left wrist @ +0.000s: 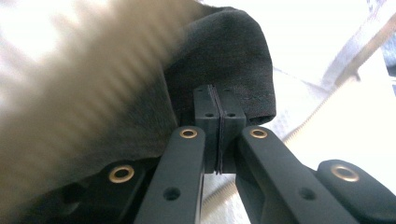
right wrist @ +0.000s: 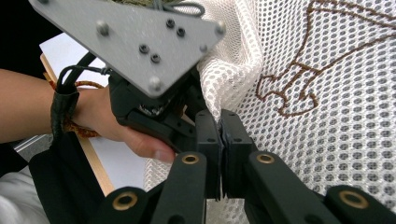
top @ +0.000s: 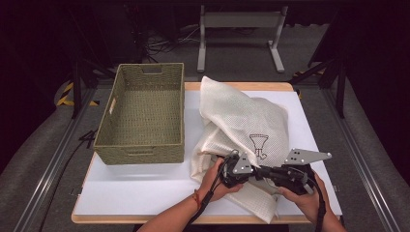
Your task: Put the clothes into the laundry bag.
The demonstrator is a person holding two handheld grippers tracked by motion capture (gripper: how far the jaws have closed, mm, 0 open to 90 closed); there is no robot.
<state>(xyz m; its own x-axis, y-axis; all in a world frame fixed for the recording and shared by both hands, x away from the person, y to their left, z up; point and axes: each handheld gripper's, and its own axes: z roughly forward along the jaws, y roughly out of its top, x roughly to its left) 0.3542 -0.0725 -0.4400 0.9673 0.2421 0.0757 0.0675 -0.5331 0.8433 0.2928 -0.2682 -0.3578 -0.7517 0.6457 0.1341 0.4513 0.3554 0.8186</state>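
Where both meet, left hand-held gripper point(top: 251, 170) and right hand-held gripper point(right wrist: 220, 135) clenched on mesh bag point(top: 241, 116).

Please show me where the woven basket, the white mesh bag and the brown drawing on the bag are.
woven basket point(top: 145, 155): high view, on its near wall.
white mesh bag point(top: 241, 111): high view, on its upper bare part.
brown drawing point(right wrist: 299, 88): right gripper view, on a stitched brown line.

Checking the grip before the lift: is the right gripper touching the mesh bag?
Touching. In the right gripper view, the right gripper has its jaws shut on a fold of the mesh bag.
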